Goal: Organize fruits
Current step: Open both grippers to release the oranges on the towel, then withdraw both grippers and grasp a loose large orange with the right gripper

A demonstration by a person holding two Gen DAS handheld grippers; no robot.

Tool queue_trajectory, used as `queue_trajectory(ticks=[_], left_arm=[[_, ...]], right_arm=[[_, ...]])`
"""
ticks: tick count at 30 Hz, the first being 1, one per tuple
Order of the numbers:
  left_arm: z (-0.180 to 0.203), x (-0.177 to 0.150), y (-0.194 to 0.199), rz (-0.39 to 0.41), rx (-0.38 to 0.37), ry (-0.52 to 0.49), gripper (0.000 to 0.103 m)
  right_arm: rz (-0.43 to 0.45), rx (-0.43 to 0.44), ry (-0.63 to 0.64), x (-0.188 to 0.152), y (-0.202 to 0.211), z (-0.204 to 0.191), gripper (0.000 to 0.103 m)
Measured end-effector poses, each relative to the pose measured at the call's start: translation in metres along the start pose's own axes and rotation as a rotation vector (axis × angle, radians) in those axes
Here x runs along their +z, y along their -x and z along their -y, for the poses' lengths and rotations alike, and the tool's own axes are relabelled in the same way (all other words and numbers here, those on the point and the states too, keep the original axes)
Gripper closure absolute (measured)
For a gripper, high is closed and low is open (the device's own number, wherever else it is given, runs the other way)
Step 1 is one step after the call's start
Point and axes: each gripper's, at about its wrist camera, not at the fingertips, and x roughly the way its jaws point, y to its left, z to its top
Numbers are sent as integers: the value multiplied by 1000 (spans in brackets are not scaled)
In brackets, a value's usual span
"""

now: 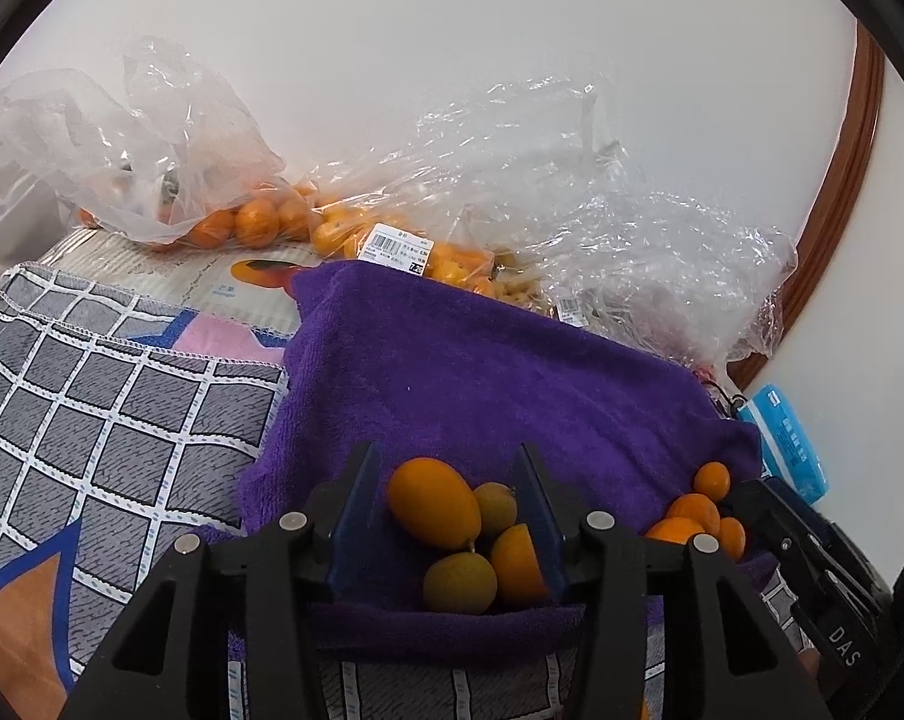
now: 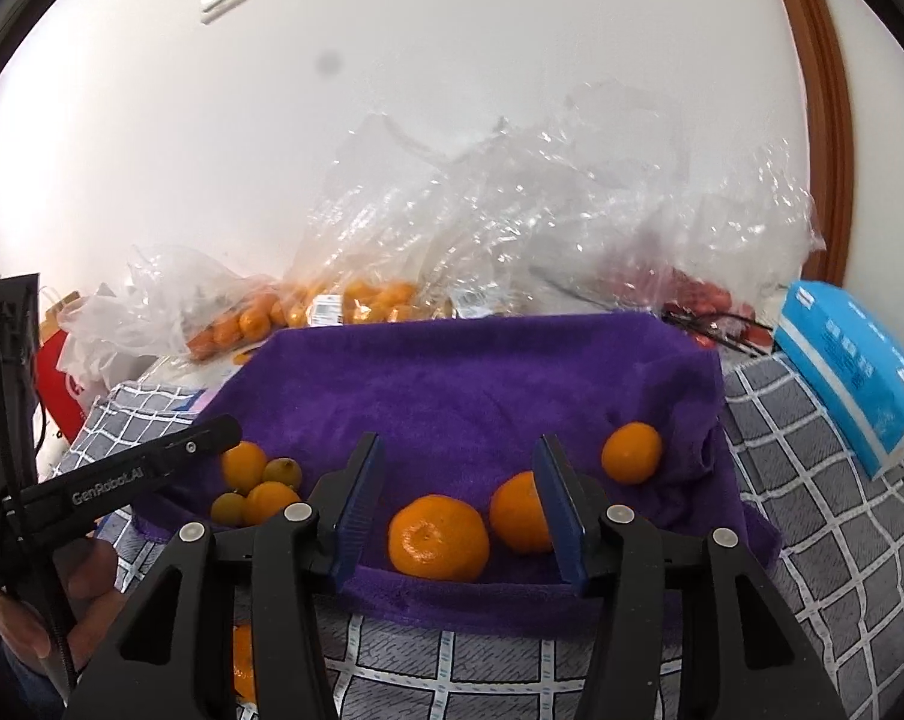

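A purple towel (image 1: 482, 372) lies on the table, also in the right wrist view (image 2: 452, 384). My left gripper (image 1: 449, 486) is open over a cluster of small kumquats (image 1: 434, 504) on the towel's near left part; none is gripped. The same cluster shows in the right wrist view (image 2: 254, 486). My right gripper (image 2: 458, 474) is open above a tangerine (image 2: 439, 537). A second tangerine (image 2: 521, 513) sits by its right finger and a third (image 2: 631, 453) further right. The tangerines also show in the left wrist view (image 1: 692, 513).
Clear plastic bags of oranges (image 1: 254, 222) and other fruit (image 2: 368, 300) lie along the wall behind the towel. A blue tissue pack (image 2: 848, 366) lies at the right. A grey checked cloth (image 1: 92, 396) covers the table. A brown door frame (image 2: 824, 120) stands right.
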Motion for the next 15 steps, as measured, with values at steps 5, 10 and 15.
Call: queue_trajectory(ticks=[5,10,15], left_arm=[[4,-1,4,21,15,-19,58],[6,-2,9,44,30,-29,57],[6,3,12,34,30,-30,56]], right_arm=[[4,-54,18,4,3,0,52],[-26,-65,-35,14,10,3,52],[-65,-35,-74,24,29,3,52]])
